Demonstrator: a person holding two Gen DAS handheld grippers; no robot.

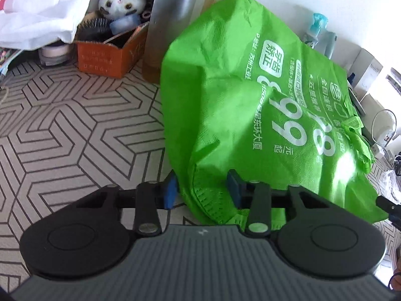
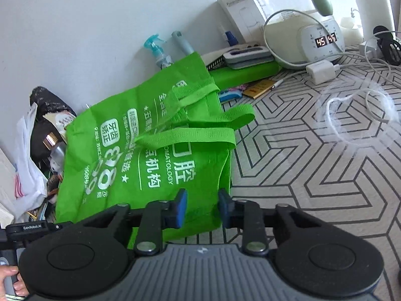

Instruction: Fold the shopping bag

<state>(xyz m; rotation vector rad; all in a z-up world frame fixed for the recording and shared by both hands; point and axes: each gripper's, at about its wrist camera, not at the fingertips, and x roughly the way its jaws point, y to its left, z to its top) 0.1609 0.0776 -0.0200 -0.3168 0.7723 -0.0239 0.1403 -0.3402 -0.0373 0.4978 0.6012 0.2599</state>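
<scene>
Left wrist view showed the green shopping bag (image 1: 250, 115) lying rumpled across the right half of the frame on the patterned counter (image 1: 70, 125), with the left hand-held gripper (image 1: 201, 188) spread wide around its near corner. Right hand-held gripper (image 2: 201, 207) stood parted astride the bag's lower edge (image 2: 150, 150), gripping nothing.

crumpled green shopping bag (image 1: 238, 115) on table

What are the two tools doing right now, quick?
Left tool: open, straddling the green bag's corner, not clamped.
Right tool: open, at the bag's near edge.
</scene>
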